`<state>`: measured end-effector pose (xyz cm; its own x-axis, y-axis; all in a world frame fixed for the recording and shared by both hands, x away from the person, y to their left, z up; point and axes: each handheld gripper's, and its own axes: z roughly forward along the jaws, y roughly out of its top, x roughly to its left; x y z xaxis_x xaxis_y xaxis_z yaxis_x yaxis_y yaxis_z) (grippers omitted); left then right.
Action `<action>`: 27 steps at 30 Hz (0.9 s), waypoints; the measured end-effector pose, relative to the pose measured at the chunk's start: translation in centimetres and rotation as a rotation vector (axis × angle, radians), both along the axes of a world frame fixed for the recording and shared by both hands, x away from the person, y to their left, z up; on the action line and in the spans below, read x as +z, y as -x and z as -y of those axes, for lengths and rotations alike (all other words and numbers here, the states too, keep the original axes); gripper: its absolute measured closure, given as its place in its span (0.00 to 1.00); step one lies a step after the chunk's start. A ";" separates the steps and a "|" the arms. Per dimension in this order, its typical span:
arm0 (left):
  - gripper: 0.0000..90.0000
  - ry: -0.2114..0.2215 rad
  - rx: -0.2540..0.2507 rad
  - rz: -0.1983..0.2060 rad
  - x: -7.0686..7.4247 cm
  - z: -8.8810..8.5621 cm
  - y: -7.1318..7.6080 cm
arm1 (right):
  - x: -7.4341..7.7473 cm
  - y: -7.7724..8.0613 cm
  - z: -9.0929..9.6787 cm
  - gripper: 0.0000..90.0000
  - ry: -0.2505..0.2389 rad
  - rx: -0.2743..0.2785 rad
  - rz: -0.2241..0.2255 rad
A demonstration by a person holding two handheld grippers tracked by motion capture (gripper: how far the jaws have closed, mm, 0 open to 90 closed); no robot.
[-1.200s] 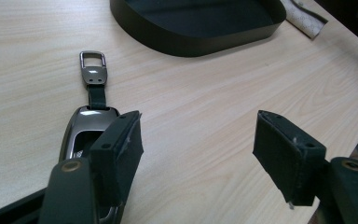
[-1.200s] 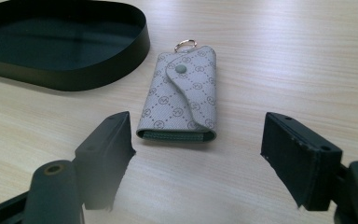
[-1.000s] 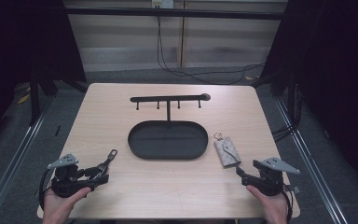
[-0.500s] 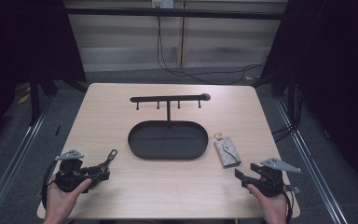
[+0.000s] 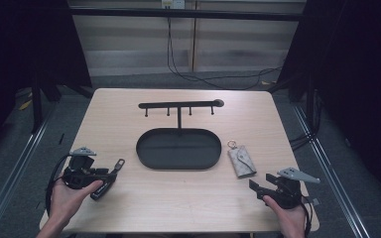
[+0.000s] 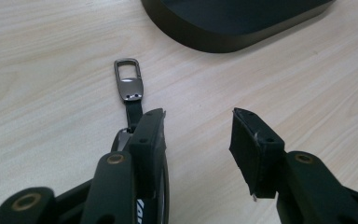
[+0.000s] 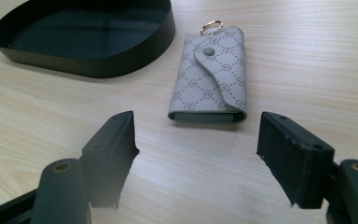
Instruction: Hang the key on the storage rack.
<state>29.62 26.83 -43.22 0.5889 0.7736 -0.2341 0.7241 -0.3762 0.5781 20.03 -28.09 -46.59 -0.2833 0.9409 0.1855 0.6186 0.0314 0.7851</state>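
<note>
Pale wood table [image 5: 178,208] under a dark room, and both hands sit at its near edge. At near left the left gripper [image 5: 110,174] lies low in the person's hand, with a dark key fob [image 5: 113,171] on a strap at its tip. The left gripper view tells more: the fob [image 6: 129,95] lies flat on the wood, its metal clip pointing away, its body tucked under and against the left-hand jaw, not in the gap. Those jaws have just been closing, yet they stand apart, bare table between them. At near right the right gripper [image 5: 259,187] rests in the other hand, pointing inward. The right gripper view shows its jaws wide apart, nothing between them, and just ahead the patterned key pouch [image 7: 212,70] lying flat, snap flap shut, ring at the far end. From above that pouch [image 5: 241,161] sits just right of the black oval tray [image 5: 178,166], near it but apart. Past the tray, a black hook rack [image 5: 178,105] rises on its post with four small pegs. Beyond the table, cables trail over grey floor.
</note>
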 end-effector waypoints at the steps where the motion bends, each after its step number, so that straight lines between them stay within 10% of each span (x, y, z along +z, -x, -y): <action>1: 0.62 -0.017 -0.005 -0.009 0.0 0.1 -0.2 | 0.0 0.0 0.0 0.31 -0.003 0.002 -0.002; 11: 0.69 -0.082 0.056 -0.034 -0.5 0.4 -2.9 | 0.0 0.0 0.0 0.30 -0.009 0.006 0.002; 27: 0.68 -0.150 0.013 -0.135 -0.7 0.9 -5.7 | -0.1 -0.2 -0.1 0.30 -0.013 0.015 -0.007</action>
<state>35.32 25.92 -43.91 0.5498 0.8128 -0.1925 0.7966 -0.4410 0.4135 20.28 -27.98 -46.73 -0.2963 0.9340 0.1994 0.6237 0.0311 0.7811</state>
